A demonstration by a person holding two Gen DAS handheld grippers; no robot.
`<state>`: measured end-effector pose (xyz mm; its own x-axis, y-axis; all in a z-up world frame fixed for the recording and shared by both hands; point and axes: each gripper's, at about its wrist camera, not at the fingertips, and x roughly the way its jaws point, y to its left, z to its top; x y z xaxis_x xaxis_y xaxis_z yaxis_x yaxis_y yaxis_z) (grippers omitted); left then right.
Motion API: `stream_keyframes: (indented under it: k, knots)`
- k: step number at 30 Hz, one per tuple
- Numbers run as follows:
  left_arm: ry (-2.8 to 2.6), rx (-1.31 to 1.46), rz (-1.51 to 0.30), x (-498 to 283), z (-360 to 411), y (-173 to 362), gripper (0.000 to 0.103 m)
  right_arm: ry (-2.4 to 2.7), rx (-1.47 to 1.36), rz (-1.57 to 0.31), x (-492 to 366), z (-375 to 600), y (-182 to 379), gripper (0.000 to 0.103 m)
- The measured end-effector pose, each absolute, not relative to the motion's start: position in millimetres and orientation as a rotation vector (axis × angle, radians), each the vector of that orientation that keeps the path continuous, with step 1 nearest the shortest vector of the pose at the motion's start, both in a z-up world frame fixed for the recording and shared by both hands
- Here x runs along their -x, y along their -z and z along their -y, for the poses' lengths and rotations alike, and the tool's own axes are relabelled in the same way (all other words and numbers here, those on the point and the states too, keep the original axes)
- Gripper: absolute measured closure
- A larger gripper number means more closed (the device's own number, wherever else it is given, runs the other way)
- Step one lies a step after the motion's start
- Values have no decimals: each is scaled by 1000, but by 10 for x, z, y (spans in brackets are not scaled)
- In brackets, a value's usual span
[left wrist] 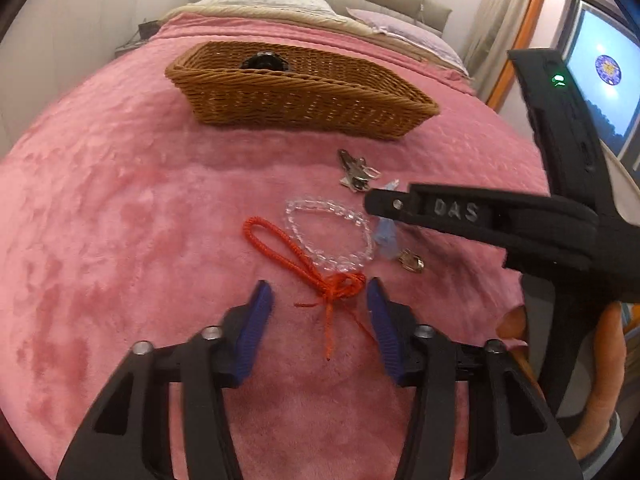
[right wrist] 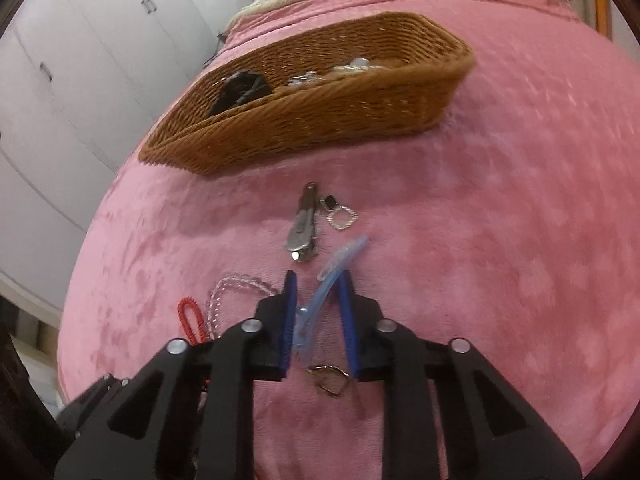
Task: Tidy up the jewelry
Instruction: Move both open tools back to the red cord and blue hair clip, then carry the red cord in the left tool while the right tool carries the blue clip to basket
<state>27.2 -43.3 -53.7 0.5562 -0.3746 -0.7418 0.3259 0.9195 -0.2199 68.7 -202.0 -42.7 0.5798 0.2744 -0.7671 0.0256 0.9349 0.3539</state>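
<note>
Spotted the blue hair clip (right wrist: 326, 286) near the front of the pink blanket (left wrist: 120, 220), lying slantwise and caught between the pads of the right gripper (right wrist: 317, 278), jaws closed in on it. Just left of that, found the red cord bracelet (left wrist: 304, 264) with its knot sitting between the open jaws of the left gripper (left wrist: 319, 284), pads either side and not yet touching. Noted the clear bead bracelet (left wrist: 328, 232) overlapping the cord's loop on the far side: a snag risk there. Best to have pinched the cord at the knot, the bulkiest part, and lifted slowly so the beads slid off instead of riding along. Same care on the right: needed a straight lift to clear the small metal ring (right wrist: 330, 380) just near of the clip and the silver clip (right wrist: 302, 232) just beyond. Saw the wicker basket (left wrist: 304, 108) waiting at the far side, a few pieces already inside, well apart from both grips.
</note>
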Motion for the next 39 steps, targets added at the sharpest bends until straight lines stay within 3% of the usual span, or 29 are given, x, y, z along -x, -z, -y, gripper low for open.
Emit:
stream_keyframes:
  k: [1,4,12,15,18,22,35,37,39]
  knots:
    - [400,62,-895,-292,383,536,81,-153,-333,-947,-675,2001,418,95]
    - [413,126,-911,-341,170,534,95,-166,-333,-941,-624,2047,377,95]
    - [441,204,-908,-301,-195,526,96,-149,-291,-915,-403,2238,245,95]
    - [460,171,-909,-304,-139,490,87,-118,-236,-906,-332,2275,227,95]
    - [477,149,-896,-268,-76,458,86,-109,-199,-902,-282,2302,253,95]
    - [461,87,-875,-311,-21,402,70,-124,-178,-905,-246,2300,332,95]
    - [445,-94,-892,-450,253,499,65,-136,-184,-860,-159,2312,434,95]
    - [446,-94,-886,-432,242,505,98,-129,-177,-846,-132,2291,422,95]
    - [455,-85,-878,-414,218,499,98,-131,-173,-820,-83,2281,390,95]
